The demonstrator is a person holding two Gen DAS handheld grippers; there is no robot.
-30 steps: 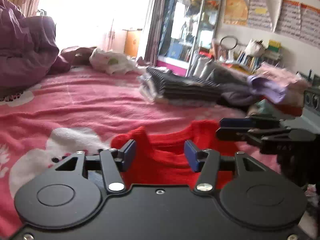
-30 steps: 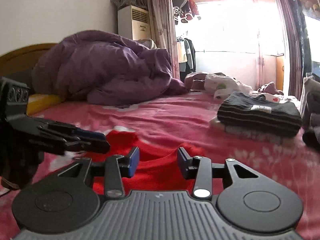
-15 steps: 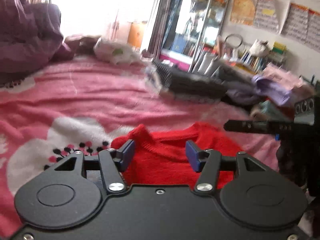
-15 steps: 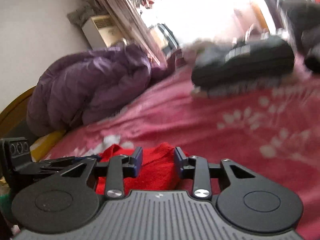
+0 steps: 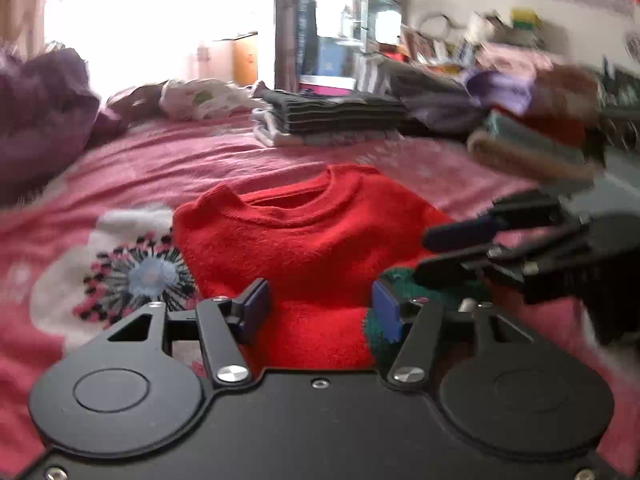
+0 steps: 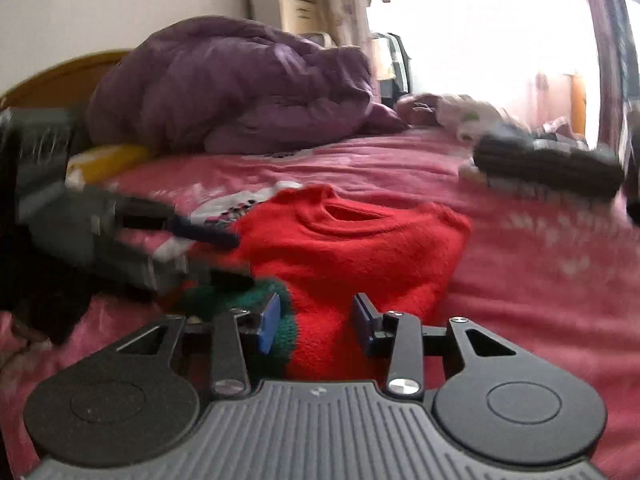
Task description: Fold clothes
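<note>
1. Left gripper (image 5: 320,310): jaws part open, gripping nothing, low centre of the frame above the red sweater (image 5: 308,240).
2. Right gripper (image 6: 316,322): part open, empty, over the sweater's near hem, mid-frame on the pink bedsheet (image 6: 540,264).
3. Risk: a shallow pinch on thick knit may slip, or the green cuff (image 6: 236,300) may bunch the fold.

A home bedroom: a bed with a pink floral sheet (image 5: 168,168), a rumpled purple duvet (image 6: 224,88), and what looks like a glass-fronted cabinet (image 5: 344,28).
</note>
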